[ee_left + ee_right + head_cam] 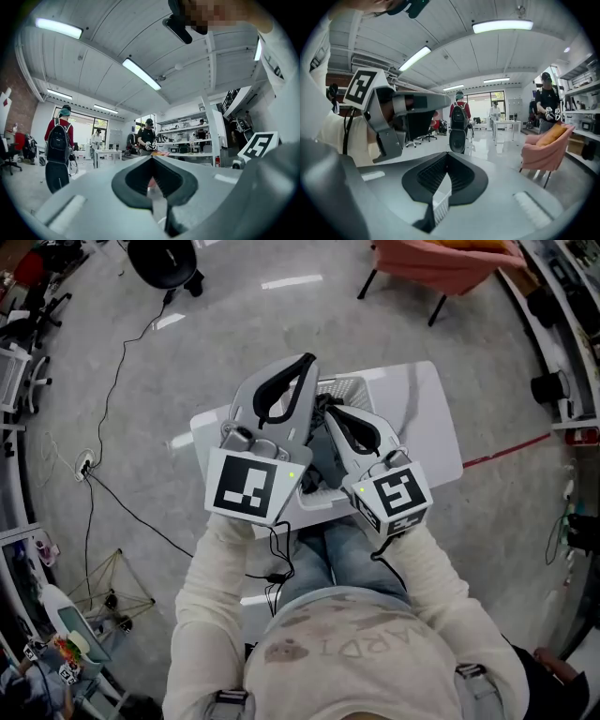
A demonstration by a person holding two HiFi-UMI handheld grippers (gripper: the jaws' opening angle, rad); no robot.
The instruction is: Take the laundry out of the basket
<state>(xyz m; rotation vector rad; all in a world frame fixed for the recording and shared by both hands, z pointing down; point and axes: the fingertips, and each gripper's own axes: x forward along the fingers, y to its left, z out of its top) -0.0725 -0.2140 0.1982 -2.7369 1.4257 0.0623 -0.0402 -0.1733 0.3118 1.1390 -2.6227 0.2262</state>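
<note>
Above white table [427, 418] and half-hidden probable basket [345, 388], left gripper [306, 362] and right gripper [334, 414], fingers clenched, empty.

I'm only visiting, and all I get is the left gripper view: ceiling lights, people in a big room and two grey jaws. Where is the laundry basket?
Observer: The head view shows it. A white mesh basket stands on a small white table, just in front of the person holding the grippers.
Visitor: Is anything inside it?
Observer: Yes. Dark laundry shows in it, in the gap between the left gripper and the right gripper, which both hang over the basket in that view.
</note>
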